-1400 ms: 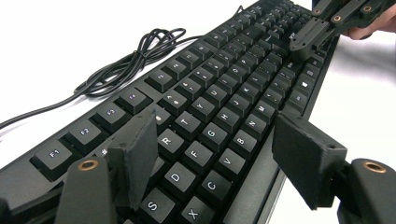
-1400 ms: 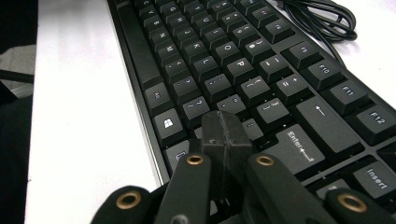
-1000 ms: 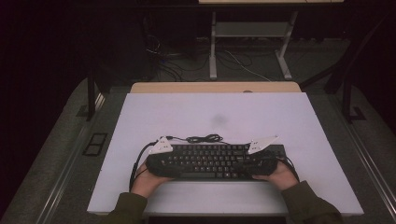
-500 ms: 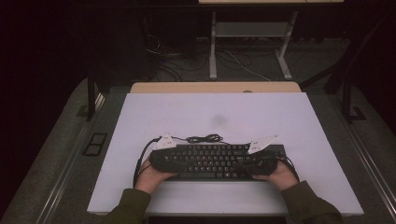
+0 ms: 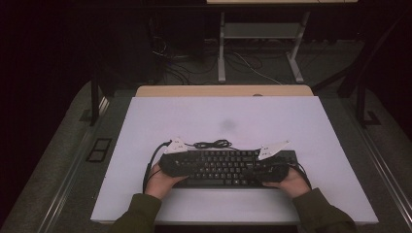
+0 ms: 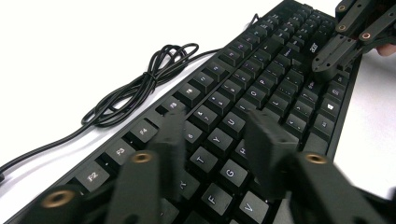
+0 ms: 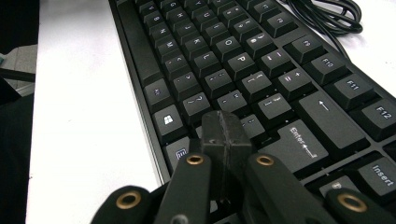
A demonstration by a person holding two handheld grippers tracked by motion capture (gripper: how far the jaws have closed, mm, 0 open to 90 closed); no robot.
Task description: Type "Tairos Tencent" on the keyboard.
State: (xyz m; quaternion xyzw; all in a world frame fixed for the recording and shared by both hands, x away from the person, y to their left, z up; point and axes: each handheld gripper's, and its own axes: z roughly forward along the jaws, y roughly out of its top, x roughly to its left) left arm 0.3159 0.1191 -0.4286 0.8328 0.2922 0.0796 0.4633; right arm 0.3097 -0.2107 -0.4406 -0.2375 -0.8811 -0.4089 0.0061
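Observation:
A black keyboard (image 5: 228,167) lies on the white table near the front edge, its black cable coiled behind it (image 5: 211,144). My left gripper (image 6: 217,135) hovers over the keys (image 6: 219,140) at the keyboard's left part. Its jaws have just been closing, still stand apart and hold nothing. In the high view my left gripper (image 5: 171,164) sits at the keyboard's left end. My right gripper (image 7: 224,128) is shut with nothing in it, its tips just above the keys beside Enter (image 7: 299,140). It appears at the keyboard's right end (image 5: 272,170) and in the left gripper view (image 6: 327,65).
The white table top (image 5: 223,116) stretches bare behind the keyboard, with a tan desk edge (image 5: 223,91) beyond it. The coiled cable (image 6: 135,88) lies just behind the function keys. A narrow strip of table (image 7: 93,116) runs along the keyboard's front edge.
My left hand has shifted a little to the right over the keyboard's left end. The right hand and the keyboard have stayed where they were.

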